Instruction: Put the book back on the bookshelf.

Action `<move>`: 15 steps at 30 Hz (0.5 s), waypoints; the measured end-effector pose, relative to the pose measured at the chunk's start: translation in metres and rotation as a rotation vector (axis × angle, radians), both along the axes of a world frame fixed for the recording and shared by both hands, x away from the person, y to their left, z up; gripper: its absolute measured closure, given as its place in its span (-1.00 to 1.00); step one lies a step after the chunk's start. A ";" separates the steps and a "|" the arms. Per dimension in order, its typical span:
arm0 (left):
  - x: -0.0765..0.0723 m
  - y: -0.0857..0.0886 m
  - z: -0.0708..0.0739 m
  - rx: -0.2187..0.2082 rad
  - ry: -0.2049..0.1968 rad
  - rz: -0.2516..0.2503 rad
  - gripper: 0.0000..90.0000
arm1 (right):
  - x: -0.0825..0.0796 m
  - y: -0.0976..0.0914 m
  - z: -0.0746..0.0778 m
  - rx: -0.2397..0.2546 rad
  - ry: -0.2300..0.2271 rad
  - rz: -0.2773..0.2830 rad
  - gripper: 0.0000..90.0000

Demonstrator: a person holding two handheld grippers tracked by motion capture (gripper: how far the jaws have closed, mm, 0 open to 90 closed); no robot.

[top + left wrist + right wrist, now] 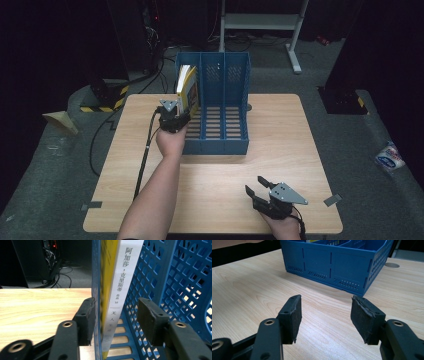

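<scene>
Far left, past the worktop [215, 195] edge, there's yellow-black hazard tape on the floor and a cable running off into the dark.

Next over, the left tongs [176, 114] sit at the front left corner of the blue rack [215, 135]. In the left gripper view the jaws stand apart around the book [120, 290], and also around the rack's left wall. One pad is outside that wall, right up against it or nearly so. The other pad is inside the compartment, clear of the spine with a gap showing. So they're open, not squeezing anything.

The book itself stands upright in the leftmost compartment, yellow cover pressed to the left wall, white spine with Chinese characters facing the tongs. From the high view it leans a touch to the left and pokes up above the rack's rim.

The rack's other two compartments are further right, slatted floor showing.

Bottom right, the right tongs [257, 189] sit low over bare wood near the front edge, well apart from the rack. The jaws are spread fairly wide, with just wood grain between them.
</scene>
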State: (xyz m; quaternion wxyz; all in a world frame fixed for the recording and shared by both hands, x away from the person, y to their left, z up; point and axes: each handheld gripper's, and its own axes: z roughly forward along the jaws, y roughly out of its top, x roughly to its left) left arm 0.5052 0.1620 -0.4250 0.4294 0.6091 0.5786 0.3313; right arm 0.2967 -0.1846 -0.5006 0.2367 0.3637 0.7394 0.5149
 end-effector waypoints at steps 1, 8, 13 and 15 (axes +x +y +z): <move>0.000 0.000 0.000 0.000 0.000 0.000 0.05 | 0.000 0.000 0.000 0.000 0.000 0.000 -0.07; -0.002 -0.003 0.003 -0.004 -0.008 -0.056 -0.12 | 0.001 0.001 -0.001 -0.004 0.001 0.000 -0.07; -0.003 -0.002 0.007 -0.007 -0.003 -0.059 -0.20 | 0.001 0.003 -0.002 -0.005 0.005 0.008 -0.07; -0.004 0.000 0.009 -0.011 0.002 -0.061 -0.21 | 0.001 0.004 -0.002 -0.007 0.005 0.008 -0.07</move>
